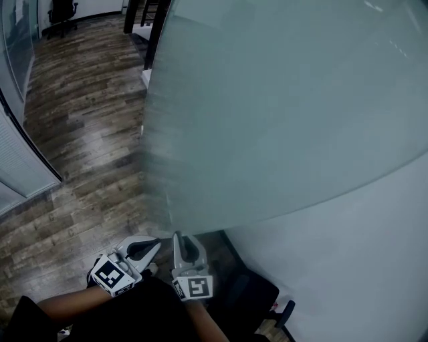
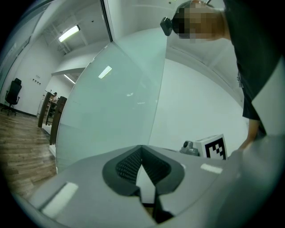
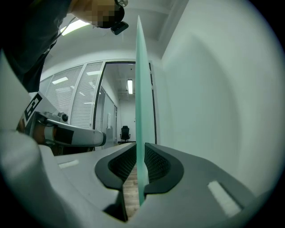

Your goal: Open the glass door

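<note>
- The glass door (image 1: 281, 113), frosted and pale green, fills the upper right of the head view. Its free edge stands upright in front of the person.
- The right gripper (image 3: 141, 149) is clamped on that edge, one pad pressing on each face of the pane.
- The left gripper (image 2: 141, 148) has its jaws together at the tips with nothing between them. It sits just beside the right one, on the floor side of the pane.
- A white wall (image 1: 361, 267) stands close behind the door on the right, leaving only a narrow wedge of room there.
- A dark chair (image 1: 251, 297) sits low by that wall, near the right gripper.
- The wooden floor (image 1: 87, 120) lies open to the left, bordered by a louvred partition (image 1: 20, 167).
- An office chair (image 1: 63, 12) stands well apart at the far end, and a dark-legged table (image 1: 150, 27) is near the door's far edge.
</note>
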Demonstrator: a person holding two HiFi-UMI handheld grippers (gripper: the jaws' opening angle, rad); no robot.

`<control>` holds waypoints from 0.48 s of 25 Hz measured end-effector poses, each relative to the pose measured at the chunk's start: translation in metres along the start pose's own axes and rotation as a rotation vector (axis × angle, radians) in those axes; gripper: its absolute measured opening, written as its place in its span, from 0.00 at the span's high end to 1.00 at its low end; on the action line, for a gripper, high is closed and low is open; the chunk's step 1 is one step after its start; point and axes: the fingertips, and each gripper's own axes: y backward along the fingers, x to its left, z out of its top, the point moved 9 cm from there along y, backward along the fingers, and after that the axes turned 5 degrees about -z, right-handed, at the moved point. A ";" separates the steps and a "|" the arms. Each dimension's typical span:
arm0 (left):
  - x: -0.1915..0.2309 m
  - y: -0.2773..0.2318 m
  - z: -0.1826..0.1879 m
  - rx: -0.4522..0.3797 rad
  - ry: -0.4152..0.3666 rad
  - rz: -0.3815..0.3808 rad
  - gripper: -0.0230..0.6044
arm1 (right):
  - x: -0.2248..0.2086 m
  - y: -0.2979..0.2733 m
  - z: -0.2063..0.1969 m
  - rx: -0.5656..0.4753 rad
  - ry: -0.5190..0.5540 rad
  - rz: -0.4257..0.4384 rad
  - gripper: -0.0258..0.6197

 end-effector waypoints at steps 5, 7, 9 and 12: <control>-0.012 -0.009 -0.009 0.014 -0.010 0.001 0.96 | -0.020 0.001 -0.003 -0.014 -0.019 -0.010 0.88; -0.012 -0.015 -0.009 0.012 -0.015 -0.012 0.96 | -0.028 -0.002 -0.004 -0.011 -0.049 -0.018 0.87; -0.009 -0.022 -0.008 0.019 -0.017 -0.020 0.96 | -0.037 -0.006 -0.005 0.007 -0.055 -0.021 0.87; -0.007 -0.028 -0.007 0.046 -0.014 -0.032 0.96 | -0.046 -0.006 -0.005 0.017 -0.052 -0.040 0.88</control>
